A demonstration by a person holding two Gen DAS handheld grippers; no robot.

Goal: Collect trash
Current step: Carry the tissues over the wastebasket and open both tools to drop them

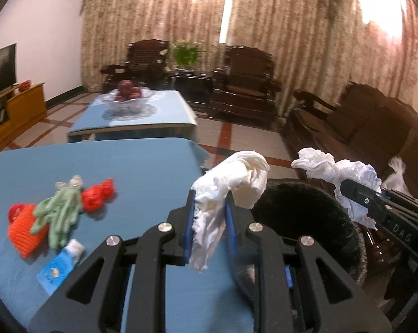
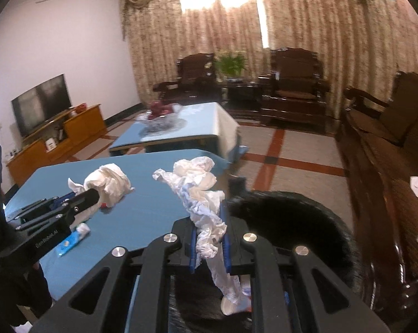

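My left gripper [image 1: 209,216] is shut on a crumpled white tissue [image 1: 236,177] at the right edge of the blue table [image 1: 142,172]. It also shows in the right wrist view, left gripper [image 2: 94,194] with its tissue [image 2: 109,180] above the table [image 2: 142,205]. My right gripper [image 2: 209,238] is shut on a crumpled white paper with blue print [image 2: 200,194], which hangs down between the jaws. In the left wrist view the right gripper [image 1: 347,186] and its paper [image 1: 333,169] are at the right. A black bin [image 1: 306,208] stands beside the table, below both wads, bin [image 2: 292,216].
On the table lie an orange knitted piece [image 1: 23,230], a green knitted toy [image 1: 59,213], a red knitted piece [image 1: 98,197] and a small blue tube [image 1: 59,269], tube [image 2: 73,238]. A second blue table with a fruit bowl [image 1: 127,94] stands behind. Dark wooden chairs [image 1: 245,80] and a bench [image 2: 389,166] line the right.
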